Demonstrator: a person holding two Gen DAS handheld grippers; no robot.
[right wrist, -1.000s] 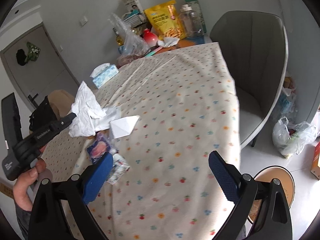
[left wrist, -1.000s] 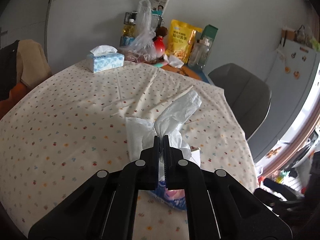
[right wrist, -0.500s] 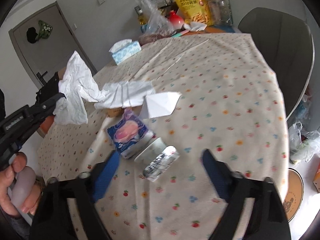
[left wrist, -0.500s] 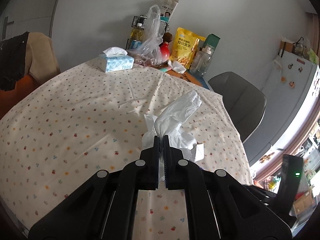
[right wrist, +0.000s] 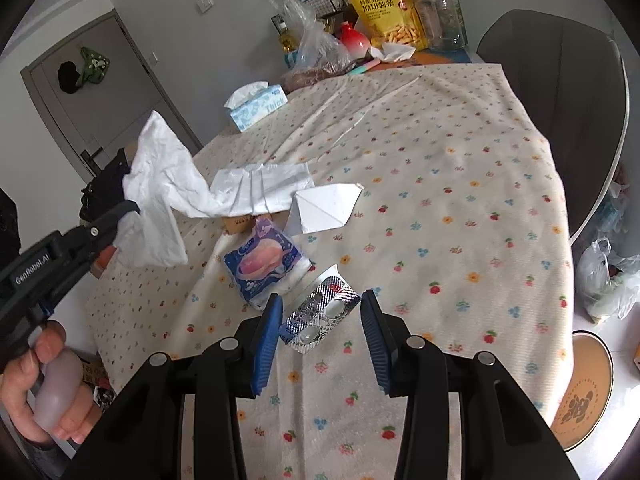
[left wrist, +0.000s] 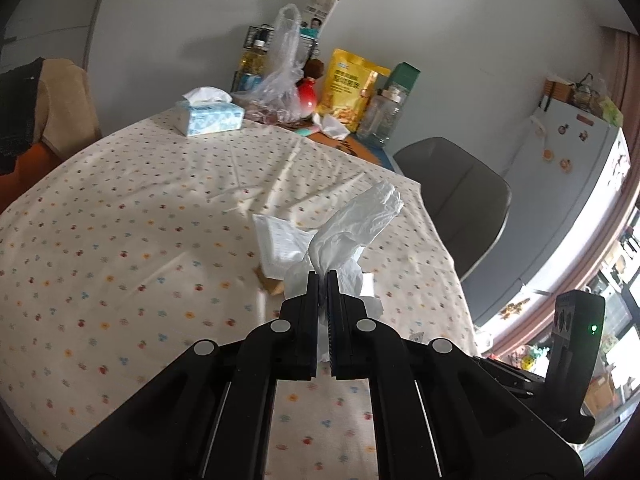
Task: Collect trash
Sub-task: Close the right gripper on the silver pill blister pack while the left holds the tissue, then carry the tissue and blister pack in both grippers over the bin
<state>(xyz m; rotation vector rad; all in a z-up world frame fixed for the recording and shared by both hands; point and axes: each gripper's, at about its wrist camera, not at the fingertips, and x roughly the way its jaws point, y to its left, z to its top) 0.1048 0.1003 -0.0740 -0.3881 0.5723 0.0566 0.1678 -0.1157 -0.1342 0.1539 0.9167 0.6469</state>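
Jaws of the right gripper [right wrist: 320, 328] are closing around a silver blister pack [right wrist: 320, 314] on the table [right wrist: 460, 184], its pads not yet touching the foil, while the left gripper [left wrist: 323, 280] is clamped on a crumpled white tissue [left wrist: 352, 224] held above the flowered cloth. Beyond the pack lie a flat white wrapper [right wrist: 264, 186], a folded white paper [right wrist: 326, 208] and a blue tissue packet [right wrist: 266, 264]. A tissue box [right wrist: 258, 106] stands farther back.
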